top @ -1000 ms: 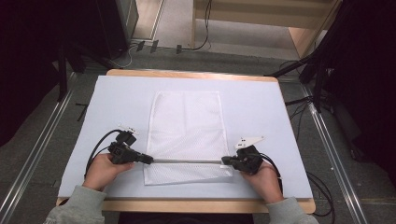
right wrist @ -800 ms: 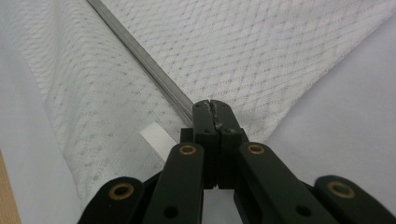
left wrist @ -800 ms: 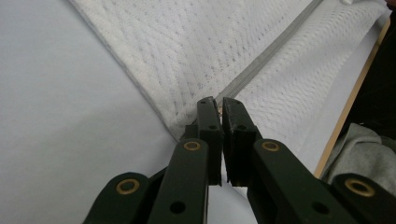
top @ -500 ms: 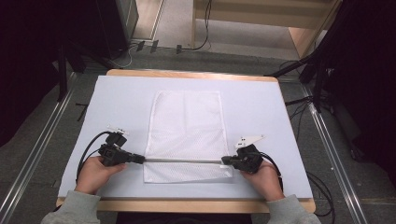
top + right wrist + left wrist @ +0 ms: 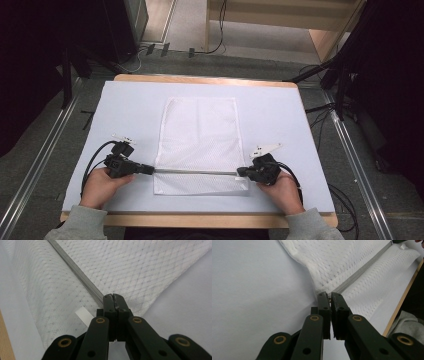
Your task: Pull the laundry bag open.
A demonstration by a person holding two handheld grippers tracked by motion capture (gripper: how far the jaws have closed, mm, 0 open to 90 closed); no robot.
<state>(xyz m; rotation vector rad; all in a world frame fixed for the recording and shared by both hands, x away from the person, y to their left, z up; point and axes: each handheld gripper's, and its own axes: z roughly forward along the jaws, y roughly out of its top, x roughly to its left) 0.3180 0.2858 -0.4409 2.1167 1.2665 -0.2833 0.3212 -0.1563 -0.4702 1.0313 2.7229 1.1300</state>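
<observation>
- Since the earlier frames, the left hand-held gripper (image 5: 148,170) has been drawn outward to the left, away from the bag's middle, and is now seen at the bag's left edge; the right hand-held gripper (image 5: 242,172) has stayed at the right edge.
- A white mesh bag (image 5: 200,135) is laid flat in the middle of the bench (image 5: 125,105), its long side running near to far, on a pale blue cover.
- A grey zipper (image 5: 195,172) is stretched across the bag near its near end, between the two grippers.
- The left hand-held gripper's jaws are seen in its own view as narrowed to a thin slit at the zipper's left end (image 5: 329,298); something small seems to be pinched there, possibly the slider, though it cannot be told for sure.
- The right hand-held gripper's jaws are pressed fully together on the zipper's right end (image 5: 113,297), beside a small white tag (image 5: 83,314).
- By judgement, the right end is held as an anchor so the zipper line is kept taut and straight while the left end is pulled.
- The mesh is lifted slightly into a ridge at both grips, which is consistent with tension along the zipper.
</observation>
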